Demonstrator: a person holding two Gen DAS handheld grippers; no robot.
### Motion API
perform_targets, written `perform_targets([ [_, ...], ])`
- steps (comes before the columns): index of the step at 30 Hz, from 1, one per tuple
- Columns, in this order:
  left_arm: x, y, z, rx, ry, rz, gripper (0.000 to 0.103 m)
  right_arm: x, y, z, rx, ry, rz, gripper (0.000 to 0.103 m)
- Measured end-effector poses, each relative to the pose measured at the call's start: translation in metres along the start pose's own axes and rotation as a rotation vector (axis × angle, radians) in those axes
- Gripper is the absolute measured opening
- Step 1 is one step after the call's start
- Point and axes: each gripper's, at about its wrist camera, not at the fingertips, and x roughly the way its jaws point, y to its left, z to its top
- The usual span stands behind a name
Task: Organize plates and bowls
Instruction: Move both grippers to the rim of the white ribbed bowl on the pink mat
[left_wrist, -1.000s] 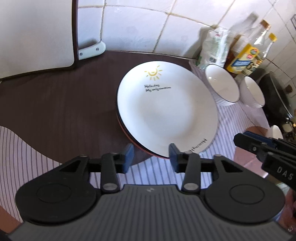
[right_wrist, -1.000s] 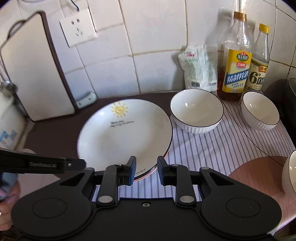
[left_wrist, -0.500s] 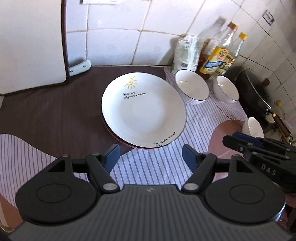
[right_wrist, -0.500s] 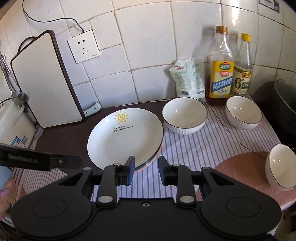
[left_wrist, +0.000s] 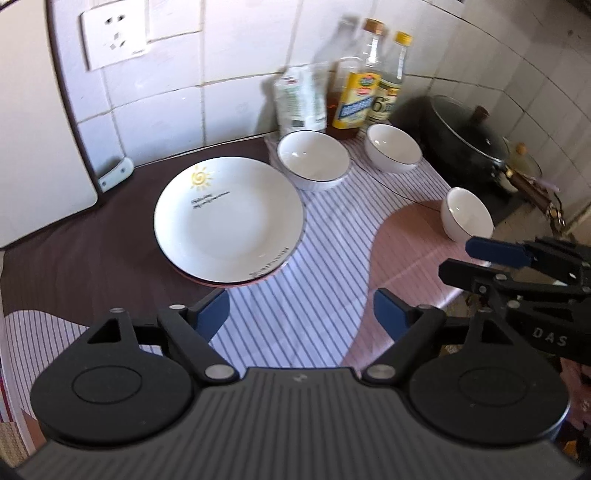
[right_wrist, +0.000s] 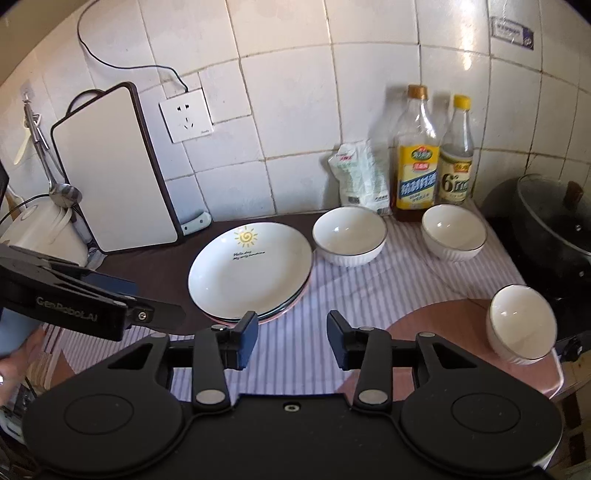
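Here, in the left wrist view, the left gripper (left_wrist: 301, 310) hangs released, near the plates (left_wrist: 229, 218). In the right wrist view, the right gripper (right_wrist: 291, 341) is also released; it should approach the right bowl (right_wrist: 521, 325) rim squarely.

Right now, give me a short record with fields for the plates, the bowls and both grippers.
plates: stack, white sun-print plate on top, on dark brown mat
bowls: three white ceramic bowls, apart: beside plates, by bottles, near right edge
left gripper: jaws open, empty
right gripper: jaws open, empty
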Motion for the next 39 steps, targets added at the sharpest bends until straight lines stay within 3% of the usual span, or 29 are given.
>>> perform_targets([
  [8, 0.007, -0.051, -0.003, 0.074, 0.013, 0.058, 0.093, -0.02, -0.04, -0.016, -0.036, -0.026, -0.022, 0.053],
  [13, 0.038, -0.082, -0.007, 0.117, 0.07, 0.072, 0.093, -0.026, -0.07, -0.027, -0.022, -0.053, -0.009, 0.062],
  [17, 0.065, -0.101, -0.007, 0.126, 0.094, 0.1, 0.093, -0.022, -0.102, -0.044, -0.017, -0.079, 0.034, 0.062],
  [20, 0.085, -0.114, -0.003, 0.122, 0.102, 0.109, 0.093, -0.011, -0.131, -0.055, 0.018, -0.077, 0.018, 0.063],
  [26, 0.127, -0.137, 0.01, 0.117, 0.121, 0.066, 0.093, 0.011, -0.173, -0.081, -0.045, -0.027, -0.046, 0.067],
  [34, 0.167, -0.176, 0.031, 0.041, 0.056, -0.061, 0.093, 0.054, -0.234, -0.104, 0.027, -0.04, -0.088, 0.07],
  [39, 0.197, -0.206, 0.041, 0.022, 0.048, -0.089, 0.092, 0.072, -0.259, -0.108, 0.035, -0.044, -0.132, 0.073],
])
